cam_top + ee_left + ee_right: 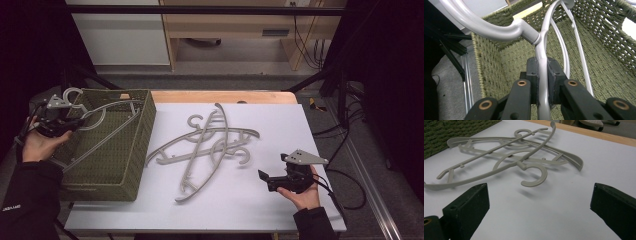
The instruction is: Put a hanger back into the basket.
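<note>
At the left of the high view, the left tool (75,122) is pinching one grey hanger (107,112) just below its hook, and that hanger lies slanted inside the single green woven basket (131,165), its hook sticking out over the basket's upper left rim. In the middle of the frame, a tangle of what I count as three more grey hangers (210,145) lies criss-crossed on the white counter (240,205). At the lower right, the right tool (263,179) rests with its two jaws spread apart and nothing between them, pointing toward the pile.
</note>
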A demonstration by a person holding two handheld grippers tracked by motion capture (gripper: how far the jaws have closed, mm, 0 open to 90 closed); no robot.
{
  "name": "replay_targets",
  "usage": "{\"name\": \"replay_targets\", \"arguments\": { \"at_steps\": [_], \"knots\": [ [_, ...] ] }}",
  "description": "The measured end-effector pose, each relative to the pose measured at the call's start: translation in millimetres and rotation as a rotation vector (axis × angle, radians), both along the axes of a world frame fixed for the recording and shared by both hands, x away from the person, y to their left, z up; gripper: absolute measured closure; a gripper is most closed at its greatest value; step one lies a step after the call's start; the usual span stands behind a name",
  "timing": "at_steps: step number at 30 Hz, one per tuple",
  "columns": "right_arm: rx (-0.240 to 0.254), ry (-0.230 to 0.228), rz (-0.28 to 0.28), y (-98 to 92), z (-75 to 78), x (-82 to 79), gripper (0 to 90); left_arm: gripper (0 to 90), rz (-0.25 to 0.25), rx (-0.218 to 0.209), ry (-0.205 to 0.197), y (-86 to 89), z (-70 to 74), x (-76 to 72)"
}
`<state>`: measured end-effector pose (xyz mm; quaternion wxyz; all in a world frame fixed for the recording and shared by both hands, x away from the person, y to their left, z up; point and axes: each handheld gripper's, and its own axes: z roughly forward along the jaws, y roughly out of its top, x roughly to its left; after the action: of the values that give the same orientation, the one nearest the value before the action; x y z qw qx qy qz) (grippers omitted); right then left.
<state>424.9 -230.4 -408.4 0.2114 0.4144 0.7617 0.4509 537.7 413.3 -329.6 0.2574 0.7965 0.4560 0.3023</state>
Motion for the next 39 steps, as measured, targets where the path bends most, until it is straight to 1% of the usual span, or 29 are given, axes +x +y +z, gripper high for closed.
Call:
{"name": "replay_targets", "arguments": {
  "at_steps": [3,4,5,7,11,14,15,18,21,24,27,29,33,38,39],
  "knots": [
    [-0.001,-0.003,0.002,0.4,-0.2,0.2,2.8,81.7,0.006,0.014,0.019,-0.4,-6.1,1.7],
    [0.001,0.000,0.000,0.5,-0.2,0.0,2.8,81.7,0.010,0.025,0.022,-0.9,-7.4,2.2],
    [0.002,-0.001,0.002,0.4,-0.1,0.1,2.8,81.7,0.008,0.024,0.024,-1.6,-7.1,1.9],
    [0.001,-0.002,0.002,-0.1,0.3,-0.2,2.9,81.8,-0.011,0.015,0.014,-3.0,-3.1,0.0],
    [0.003,-0.002,0.002,-0.1,0.3,-0.3,3.0,81.8,-0.030,0.002,-0.025,-5.4,14.6,-3.8],
    [0.004,-0.003,0.003,0.4,0.1,-0.1,3.0,81.8,-0.037,0.022,-0.053,-9.0,25.5,-5.3],
    [0.002,-0.005,0.003,0.0,0.1,0.0,3.1,81.8,-0.038,0.022,-0.065,-10.0,28.1,-5.3],
    [0.003,-0.002,0.002,-0.3,0.3,-0.3,3.2,81.8,-0.040,0.043,-0.078,-11.6,31.1,-3.1],
    [0.002,-0.001,0.002,0.4,-0.2,-0.1,3.2,81.8,-0.040,0.046,-0.087,-11.0,25.9,1.5],
    [0.003,0.003,0.005,0.8,-0.7,0.0,3.2,81.8,-0.028,0.021,-0.074,-4.2,17.2,4.7],
    [-0.004,0.003,0.007,1.2,-1.5,0.8,3.3,81.7,-0.027,-0.001,-0.070,3.3,7.8,4.7],
    [-0.006,0.002,0.008,1.9,-2.1,1.4,3.4,81.8,-0.026,-0.006,-0.060,6.9,1.5,4.1],
    [-0.007,0.007,0.009,2.9,-2.9,1.8,3.5,81.8,-0.030,-0.018,-0.030,8.8,-11.1,3.4],
    [-0.010,0.008,0.012,3.0,-2.9,1.5,3.5,81.4,-0.045,0.015,0.016,-0.3,-28.3,6.0],
    [-0.007,0.006,0.009,2.9,-2.7,1.5,3.5,81.3,-0.049,0.001,0.032,-0.5,-29.3,6.4]
  ]
}}
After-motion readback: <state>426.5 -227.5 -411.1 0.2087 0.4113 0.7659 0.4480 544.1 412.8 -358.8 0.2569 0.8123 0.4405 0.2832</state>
